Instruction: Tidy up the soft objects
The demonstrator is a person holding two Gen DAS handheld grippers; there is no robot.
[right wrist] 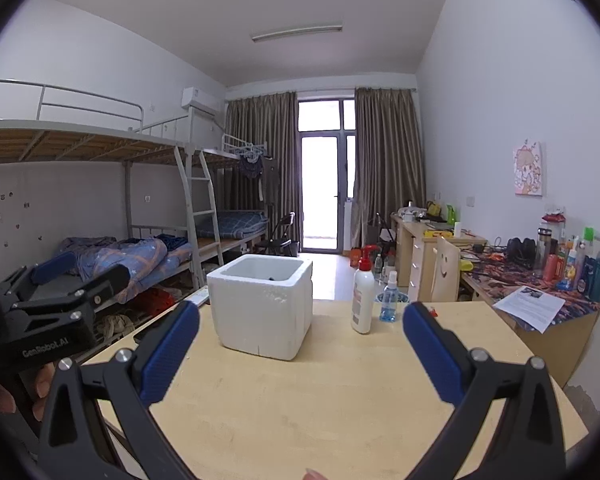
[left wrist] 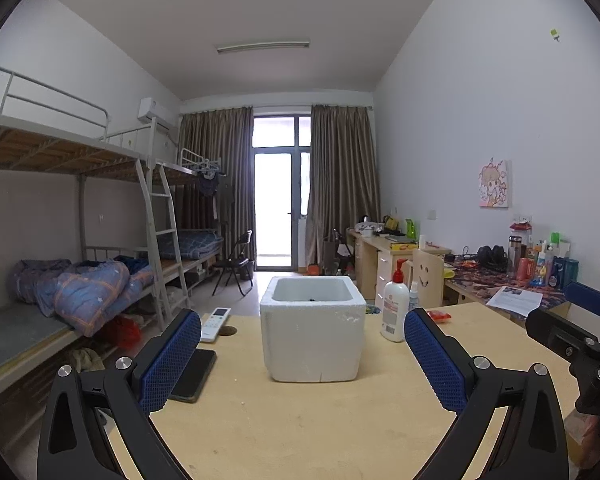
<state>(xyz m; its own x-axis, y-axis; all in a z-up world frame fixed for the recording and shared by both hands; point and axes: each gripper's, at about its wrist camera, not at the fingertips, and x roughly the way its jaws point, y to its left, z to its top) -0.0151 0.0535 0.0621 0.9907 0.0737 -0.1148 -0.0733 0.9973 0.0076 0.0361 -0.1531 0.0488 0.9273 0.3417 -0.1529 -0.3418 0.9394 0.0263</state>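
A white foam box stands open-topped on the pale wooden table, straight ahead of my left gripper. That gripper is open, blue pads spread wide, nothing between them. A small dark item lies inside the box; I cannot tell what it is. In the right wrist view the same foam box sits ahead and to the left of my right gripper, which is open and empty too. Each gripper shows at the edge of the other's view: left gripper, right gripper.
A red-pump lotion bottle and a blue spray bottle stand right of the box. A remote and a dark phone lie at the table's left edge. Bunk beds fill the left; a cluttered desk lines the right wall.
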